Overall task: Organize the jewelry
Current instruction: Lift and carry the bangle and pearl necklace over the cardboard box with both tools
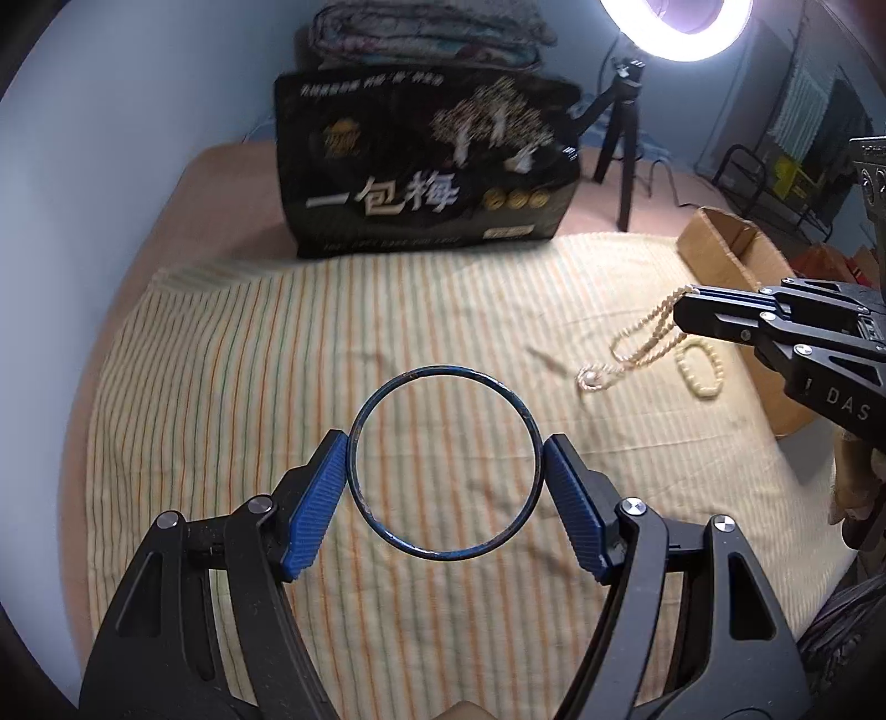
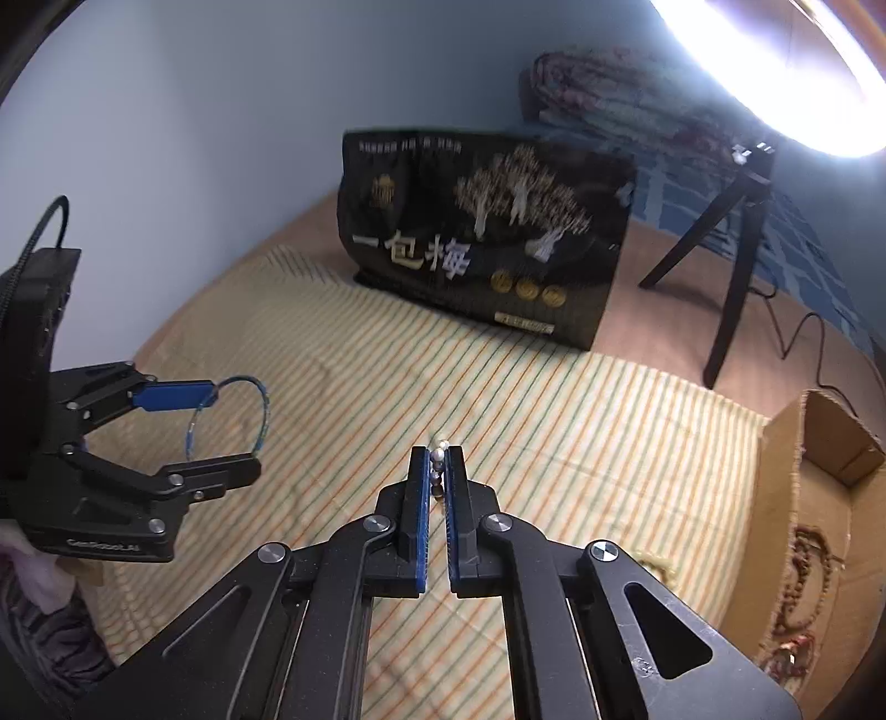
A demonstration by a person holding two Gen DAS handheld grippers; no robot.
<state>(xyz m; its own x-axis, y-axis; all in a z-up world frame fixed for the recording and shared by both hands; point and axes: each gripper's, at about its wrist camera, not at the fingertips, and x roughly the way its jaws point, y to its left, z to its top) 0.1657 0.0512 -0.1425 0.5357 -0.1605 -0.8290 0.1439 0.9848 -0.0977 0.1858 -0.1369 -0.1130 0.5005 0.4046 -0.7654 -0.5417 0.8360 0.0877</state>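
Surface: striped cloth [image 1: 332, 343] in cream, green and orange is spread over a tan bed or table top; a pale blue wall is seen behind.
Background: a black printed bag [image 1: 426, 166] stands upright at the far edge of the cloth, folded bedding [image 1: 426, 33] is stacked behind it, and a ring light [image 1: 675, 27] on a black tripod [image 1: 620, 144] stands to the bag's right.
Left gripper [image 1: 446, 471]: jaws are set wide, with both blue pads pressed against opposite sides of a thin dark blue bangle [image 1: 443, 376]. The bangle is held clear of the cloth, its open circle facing the left wrist camera.
Right gripper [image 2: 440, 459]: jaws are brought together and clamped on a cream bead necklace [image 1: 648, 338]. From the right wrist view only a few beads are seen between the pads.
Necklace: hangs in loops below the right gripper's tips; its lowest end, with a small knot or pendant, lies at or just above the cloth, and contact cannot be confirmed in the blur.
Bead bracelet [image 1: 699, 368]: a small cream ring of beads is left lying flat on the cloth, just beside the hanging necklace.
Cardboard box [image 2: 819, 498]: sits open at the right edge of the cloth; dark reddish-brown beads [image 2: 808, 587] are seen inside.
Person: a hand and a patterned sleeve [image 2: 50, 637] are glimpsed behind the left gripper.
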